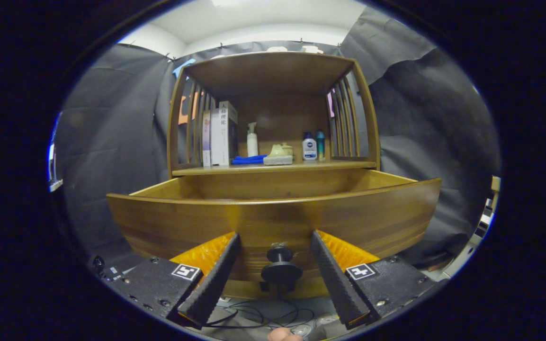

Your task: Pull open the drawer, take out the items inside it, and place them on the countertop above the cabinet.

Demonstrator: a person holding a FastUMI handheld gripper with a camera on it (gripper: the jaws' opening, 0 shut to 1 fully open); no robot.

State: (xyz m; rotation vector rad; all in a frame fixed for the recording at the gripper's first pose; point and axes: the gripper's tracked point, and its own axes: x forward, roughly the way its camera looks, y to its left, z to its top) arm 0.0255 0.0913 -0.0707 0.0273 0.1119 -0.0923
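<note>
The big wooden cabinet (273, 118) has its drawer (273, 215) pulled far out below the countertop (329, 165) where bottles and books stand, and the gripper (275, 239) is spread wide with the small knob (281, 269) between its fingers, touching neither

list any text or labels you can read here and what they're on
White book: printed characters on the spine, too blurred to read.
Small bottle: dark label, too small to read.
Gripper: square coded tags, no words; fingers open either side of the drawer knob.
</note>
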